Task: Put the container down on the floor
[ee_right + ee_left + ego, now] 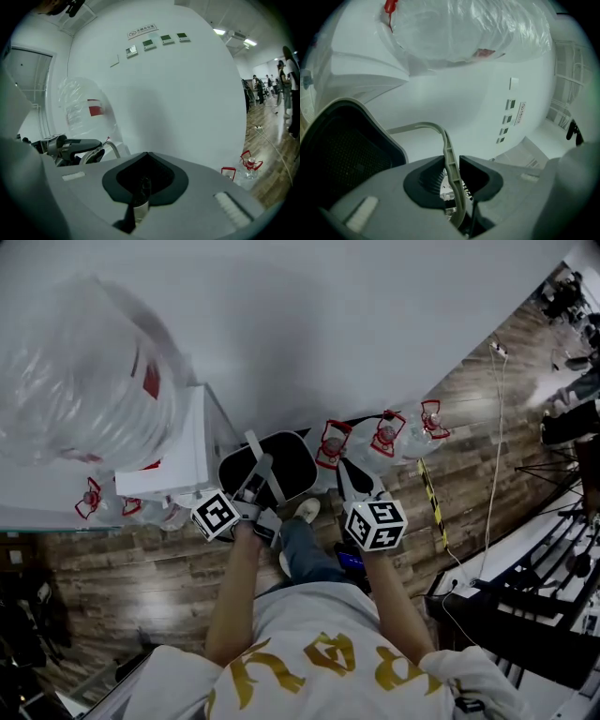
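A black oval container [286, 465] with a grey bail handle [261, 463] is close to the white wall. My left gripper [255, 491] is shut on that handle [451, 161], which runs up between its dark pads. The container's black meshed inside [342, 159] fills the left of the left gripper view. Whether the container touches the floor cannot be told. My right gripper [349, 474] is beside it on the right, shut [140, 185] with nothing between its jaws. The right gripper view shows the left gripper [70, 146] holding the handle [112, 149].
A white box [178, 451] stands left of the container, with a plastic-wrapped big bottle [75, 381] on it. Water jugs with red handles [386, 432] line the wall. A shoe [305, 511], striped floor tape [431, 502], a cable [492, 456] and black racks [525, 606] are nearby.
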Available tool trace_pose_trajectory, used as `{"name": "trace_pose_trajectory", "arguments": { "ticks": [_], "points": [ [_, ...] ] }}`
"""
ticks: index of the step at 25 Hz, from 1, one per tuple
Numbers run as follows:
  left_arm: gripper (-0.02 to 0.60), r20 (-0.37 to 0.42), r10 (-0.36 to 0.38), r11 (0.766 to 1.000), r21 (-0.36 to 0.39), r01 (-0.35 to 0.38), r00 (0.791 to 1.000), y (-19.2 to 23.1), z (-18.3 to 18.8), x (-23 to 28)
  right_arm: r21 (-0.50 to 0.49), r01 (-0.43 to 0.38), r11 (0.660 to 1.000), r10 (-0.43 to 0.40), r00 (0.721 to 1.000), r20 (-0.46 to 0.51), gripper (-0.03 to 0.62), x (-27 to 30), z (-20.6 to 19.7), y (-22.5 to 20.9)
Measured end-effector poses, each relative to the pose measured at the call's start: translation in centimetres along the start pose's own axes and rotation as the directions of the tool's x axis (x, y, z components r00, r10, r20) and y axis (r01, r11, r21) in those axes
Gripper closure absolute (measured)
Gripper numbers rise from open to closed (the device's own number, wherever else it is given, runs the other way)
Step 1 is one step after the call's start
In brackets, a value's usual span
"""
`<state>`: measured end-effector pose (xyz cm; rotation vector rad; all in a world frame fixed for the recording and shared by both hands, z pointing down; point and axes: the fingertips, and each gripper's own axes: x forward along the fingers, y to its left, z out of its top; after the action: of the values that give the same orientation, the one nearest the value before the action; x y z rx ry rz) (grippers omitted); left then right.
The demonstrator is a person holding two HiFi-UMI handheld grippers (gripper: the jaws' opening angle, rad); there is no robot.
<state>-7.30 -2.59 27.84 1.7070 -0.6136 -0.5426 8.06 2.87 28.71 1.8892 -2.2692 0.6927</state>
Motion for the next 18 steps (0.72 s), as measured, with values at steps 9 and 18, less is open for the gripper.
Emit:
{"name": "trace_pose_trajectory", "arguments": {
  "ticks": [9, 18],
  "points": [
    [0.481, -0.023, 0.068, 0.997, -0.020, -0.069, 0.997, 4.3, 0.2, 1.4, 0.003, -0.029, 1.000, 0.029, 0.995, -0.091, 0.571, 3.7, -3.0, -1.4],
    [0.484, -0.044, 0.138, 0.990, -0.032, -0.140, 0.989, 9.0, 0.0, 2.8, 0.004, -0.038, 0.999, 0.038, 0.983, -0.180, 0.570, 7.3, -6.1, -3.5]
  ]
}}
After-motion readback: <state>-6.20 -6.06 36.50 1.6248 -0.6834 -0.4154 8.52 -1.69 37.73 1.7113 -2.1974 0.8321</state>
